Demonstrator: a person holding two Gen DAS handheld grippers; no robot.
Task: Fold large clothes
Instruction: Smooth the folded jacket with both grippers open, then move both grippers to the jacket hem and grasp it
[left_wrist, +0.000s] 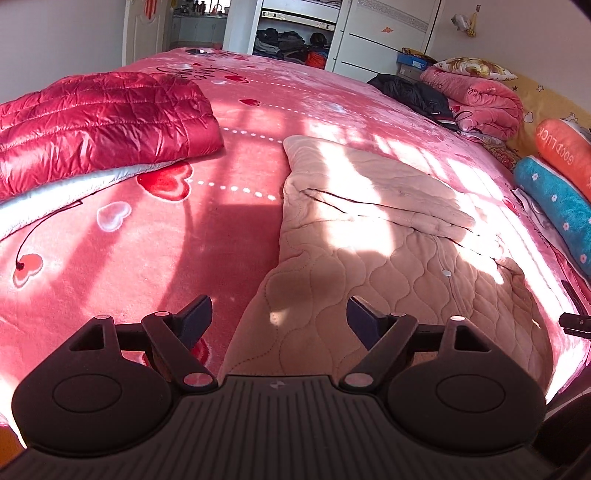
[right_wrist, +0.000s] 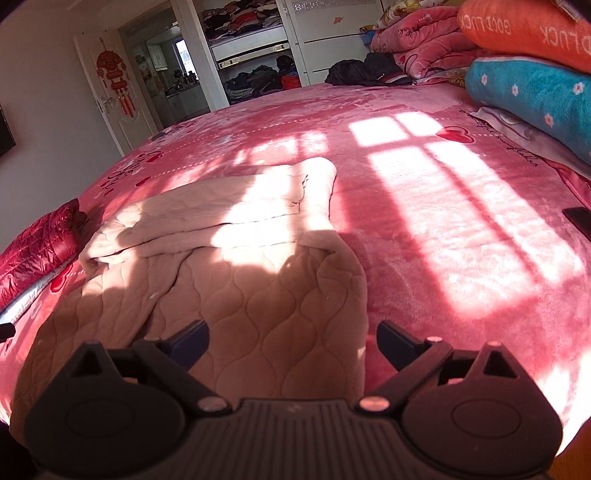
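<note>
- Left wrist view, nearest: left gripper (left_wrist: 279, 317) with fingers spread wide and nothing between them; the near left edge of the beige quilted garment (left_wrist: 388, 258) lies just ahead of and below the gap
- Right wrist view, nearest: right gripper (right_wrist: 293, 341) likewise spread and empty, poised above the garment's near right corner; the right finger (right_wrist: 397, 341) sits over bare pink bedspread (right_wrist: 461, 229)
- Garment: flat on the bedspread, partly folded, a band laid across its middle; long axis runs away from both grippers, far end narrowing toward the wardrobe (left_wrist: 295, 37)
- Likely fault: closing at the edge may catch only the top layer, so the lower layers drag and the fold skews; glare hides seams in the sunlit middle
- Farther left of the fingers: red puffer jacket (left_wrist: 99, 122), well apart
- Farthest right: stacked pillows (right_wrist: 528, 88)
</note>
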